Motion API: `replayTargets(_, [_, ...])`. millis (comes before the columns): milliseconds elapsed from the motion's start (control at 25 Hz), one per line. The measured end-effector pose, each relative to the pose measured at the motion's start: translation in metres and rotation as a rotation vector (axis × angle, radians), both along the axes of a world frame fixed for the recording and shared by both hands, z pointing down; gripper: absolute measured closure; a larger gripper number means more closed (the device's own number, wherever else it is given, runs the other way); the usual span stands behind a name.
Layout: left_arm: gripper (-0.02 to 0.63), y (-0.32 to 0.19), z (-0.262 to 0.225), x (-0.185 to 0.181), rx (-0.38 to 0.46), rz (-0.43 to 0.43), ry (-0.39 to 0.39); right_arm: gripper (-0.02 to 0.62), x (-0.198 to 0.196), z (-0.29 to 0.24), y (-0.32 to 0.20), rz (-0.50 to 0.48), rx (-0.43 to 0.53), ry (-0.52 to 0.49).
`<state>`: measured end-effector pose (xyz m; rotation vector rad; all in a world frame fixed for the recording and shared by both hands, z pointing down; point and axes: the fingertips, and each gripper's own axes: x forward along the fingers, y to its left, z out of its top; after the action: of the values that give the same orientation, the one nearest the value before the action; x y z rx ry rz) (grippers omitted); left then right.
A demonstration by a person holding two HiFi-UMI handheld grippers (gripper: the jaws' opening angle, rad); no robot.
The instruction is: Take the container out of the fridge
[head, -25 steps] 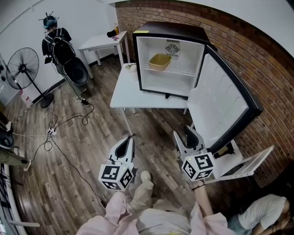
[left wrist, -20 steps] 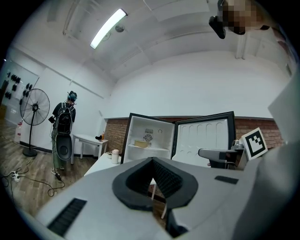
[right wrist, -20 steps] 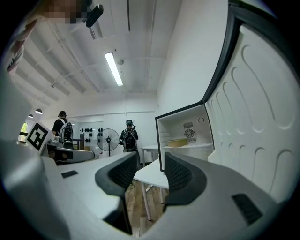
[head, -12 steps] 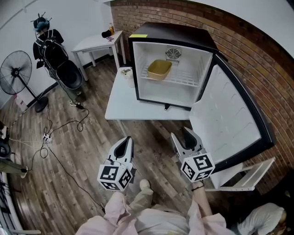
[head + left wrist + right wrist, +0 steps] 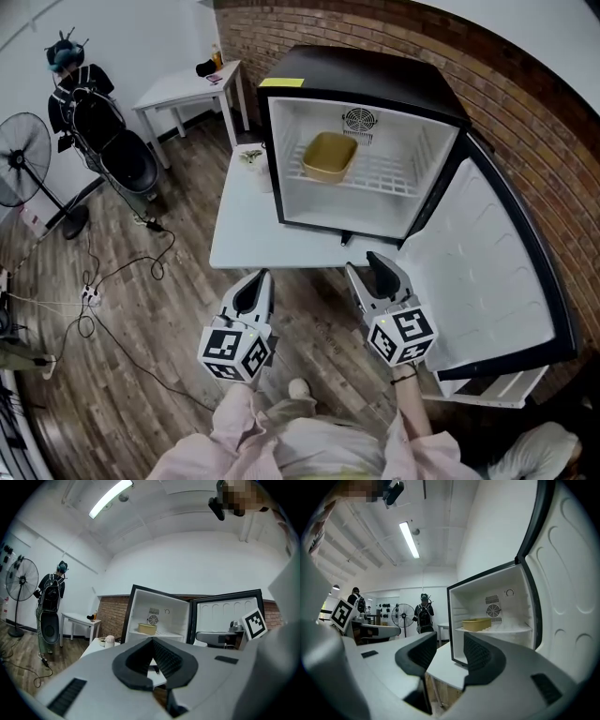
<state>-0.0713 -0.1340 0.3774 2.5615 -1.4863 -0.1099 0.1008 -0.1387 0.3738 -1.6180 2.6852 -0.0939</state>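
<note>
Your left gripper is pinched closed, right gripper spread, empty, over wood floor; the tan container sits in the open fridge at the white table's far edge.

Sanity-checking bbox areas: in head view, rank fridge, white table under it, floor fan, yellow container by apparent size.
1. fridge, door included.
2. white table, partly under the fridge.
3. floor fan, cut by the frame edge and farther off, so its lead over 4 is unsure.
4. yellow container.
</note>
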Motion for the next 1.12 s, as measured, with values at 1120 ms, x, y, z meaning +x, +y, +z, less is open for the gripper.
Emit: replayTargets(1120, [0.615,-0.118,0.026,0.01,-0.035,0.092,-0.018,0.428,-0.004,0.002,-0.119,-0.016,0.03,0.172])
